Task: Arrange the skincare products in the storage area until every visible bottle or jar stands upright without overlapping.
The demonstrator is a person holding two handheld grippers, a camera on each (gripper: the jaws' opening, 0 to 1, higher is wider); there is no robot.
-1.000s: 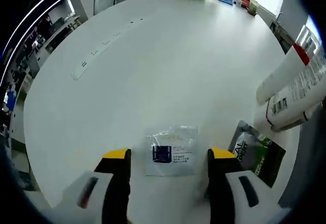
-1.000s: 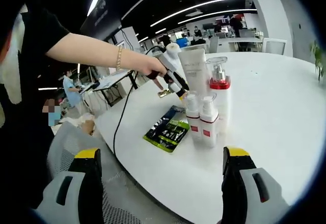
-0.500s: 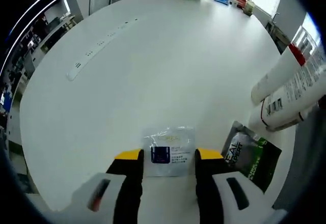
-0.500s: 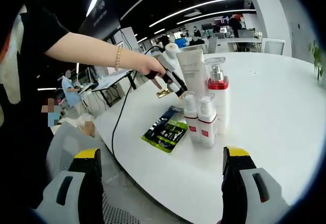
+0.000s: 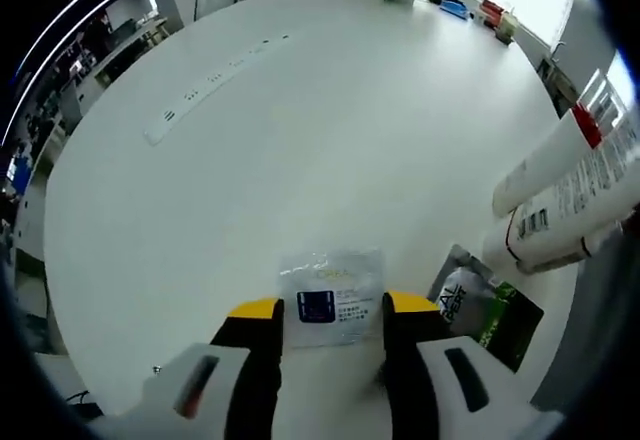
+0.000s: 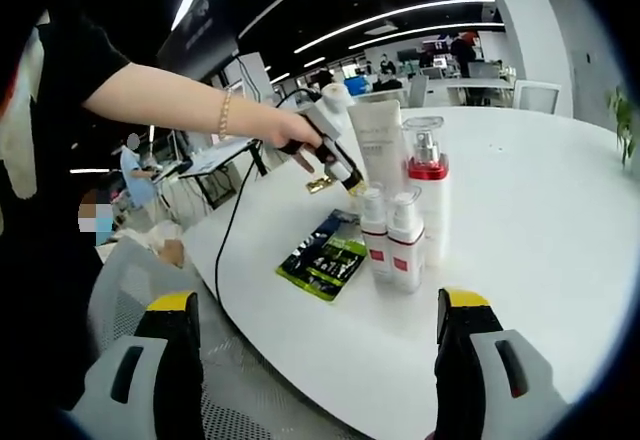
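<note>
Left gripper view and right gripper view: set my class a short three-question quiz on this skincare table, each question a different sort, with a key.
1. True or false: the left gripper has its fingers either side of the clear sachet.
2. Multiple choice: in the right gripper view, the dark green packet is
A. lying flat beside the bottles
B. standing upright
C. on top of a bottle
3. Fill in: the tall pump bottle has a ___ collar under its clear cap.

Key: 1 true; 2 A; 3 red.
</note>
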